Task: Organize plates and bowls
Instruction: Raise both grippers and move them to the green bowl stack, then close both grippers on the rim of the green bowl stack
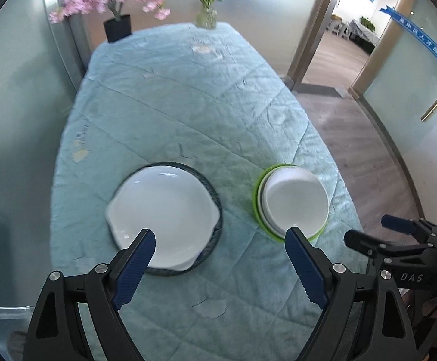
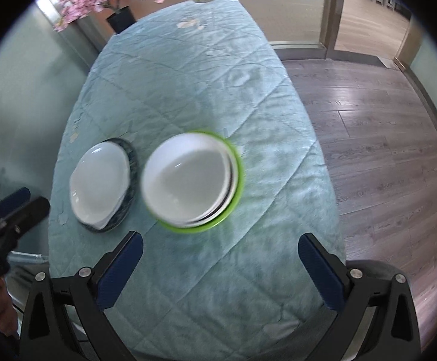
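Two stacks stand side by side on the teal quilted table (image 1: pixel 188 105). On the left, a white plate (image 1: pixel 162 215) lies on a dark-rimmed plate (image 1: pixel 214 186). On the right, a white bowl (image 1: pixel 296 200) sits in a stack on a green plate (image 1: pixel 259 180). My left gripper (image 1: pixel 220 239) is open above the cloth, its fingertips over the near rims of both stacks, nothing between them. In the right wrist view the white bowl (image 2: pixel 188 177) on the green plate (image 2: pixel 239 180) lies beyond my open right gripper (image 2: pixel 221 242); the white plate (image 2: pixel 99 183) is to its left.
A pot of pink blossoms (image 1: pixel 117 27) and a glass vase of flowers (image 1: pixel 206 15) stand at the table's far end. Wooden floor (image 2: pixel 384 150) runs along the right of the table, with a doorway (image 1: pixel 333 60) beyond. A wall (image 1: pixel 13 105) lies on the left.
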Available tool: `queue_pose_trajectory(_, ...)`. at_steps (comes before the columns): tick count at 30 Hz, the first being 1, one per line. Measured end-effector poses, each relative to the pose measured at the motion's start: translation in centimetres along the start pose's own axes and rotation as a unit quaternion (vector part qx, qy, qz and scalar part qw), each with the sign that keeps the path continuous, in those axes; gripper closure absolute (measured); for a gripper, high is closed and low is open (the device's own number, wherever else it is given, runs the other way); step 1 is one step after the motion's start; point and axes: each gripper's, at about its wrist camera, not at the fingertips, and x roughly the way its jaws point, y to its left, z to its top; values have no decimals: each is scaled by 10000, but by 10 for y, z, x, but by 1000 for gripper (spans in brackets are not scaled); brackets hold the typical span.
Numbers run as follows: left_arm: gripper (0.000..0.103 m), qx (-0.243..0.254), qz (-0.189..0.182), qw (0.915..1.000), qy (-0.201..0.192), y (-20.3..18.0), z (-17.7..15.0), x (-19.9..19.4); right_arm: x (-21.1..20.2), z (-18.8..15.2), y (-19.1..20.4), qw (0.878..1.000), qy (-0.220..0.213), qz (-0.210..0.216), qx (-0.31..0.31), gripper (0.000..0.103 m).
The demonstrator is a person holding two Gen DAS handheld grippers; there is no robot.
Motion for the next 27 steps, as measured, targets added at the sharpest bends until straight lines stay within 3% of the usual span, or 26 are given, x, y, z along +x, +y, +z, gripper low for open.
queue_pose_trajectory(6,15,-226,-267,9983,472,-10,26,59,26,25,-18,9999,74,-117,-60,1)
queue_pose_trajectory(14,15,-252,-510,9945,879,-17,51,108,59,36,-20,9993,354,132,-57,3)
queue_pose_trajectory(21,17,-89,-840,9886,1247,-32,63,141,78,37,-30,9975,670,199,84,31)
queue_pose_trajectory(24,25,-27,-1026,9839,1462,-39,67,154,80,40,-36,9965,724,337,239,42)
queue_pose_trajectory(27,32,35,-1086,9805,1636,-44,68,167,83,42,-36,9957,771,444,262,45)
